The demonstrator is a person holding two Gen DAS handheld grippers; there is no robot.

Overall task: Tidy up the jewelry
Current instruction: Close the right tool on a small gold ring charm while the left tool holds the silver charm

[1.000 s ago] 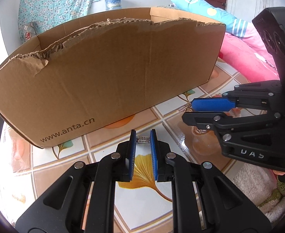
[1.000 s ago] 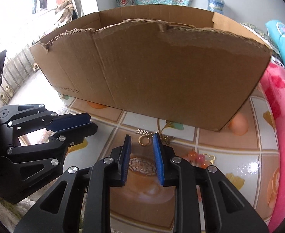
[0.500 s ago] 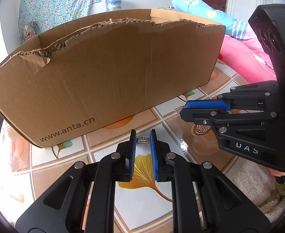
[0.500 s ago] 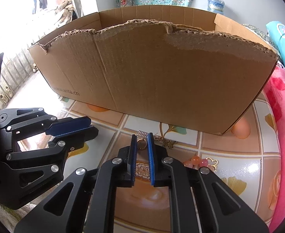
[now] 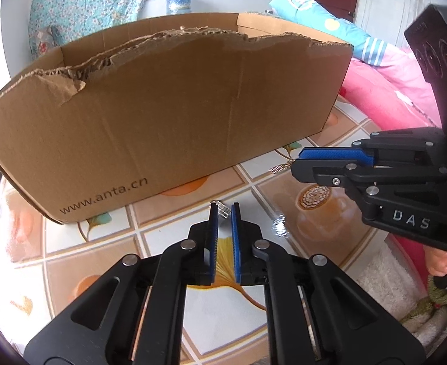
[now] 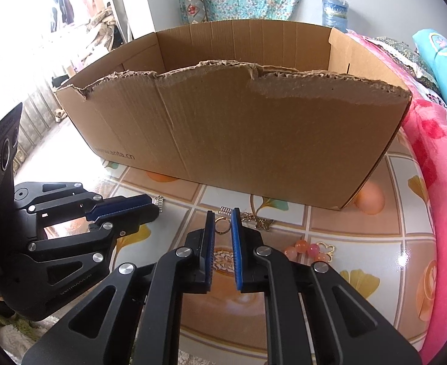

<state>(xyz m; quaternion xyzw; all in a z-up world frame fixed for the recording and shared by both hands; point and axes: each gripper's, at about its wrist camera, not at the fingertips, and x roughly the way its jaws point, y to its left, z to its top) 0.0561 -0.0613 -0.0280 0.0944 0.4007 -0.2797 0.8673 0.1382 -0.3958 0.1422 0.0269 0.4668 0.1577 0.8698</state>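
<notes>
My left gripper [image 5: 224,210] is shut on a small silver spring-like piece [image 5: 223,209], held at its fingertips just above the tiled table. My right gripper [image 6: 223,217] is shut on a gold ring [image 6: 222,225], its jaws still a little apart around it. In the left wrist view the right gripper [image 5: 296,167] is at the right, next to another silver spring piece [image 5: 278,168]. A large torn cardboard box [image 6: 254,127] stands right behind both grippers. A butterfly pendant [image 6: 261,222] and pink beads [image 6: 307,248] lie on the table to the right.
A small silver piece [image 6: 226,210] lies on the table beyond the right fingertips. The left gripper [image 6: 150,206] shows at the left in the right wrist view. A pink blanket [image 6: 436,167] borders the table's right side. The tablecloth [image 5: 108,243] is glossy with a tile pattern.
My right gripper closed around the gold ring and has lifted, so the box's inside now shows. My left gripper keeps its hold on the silver piece and has barely moved.
</notes>
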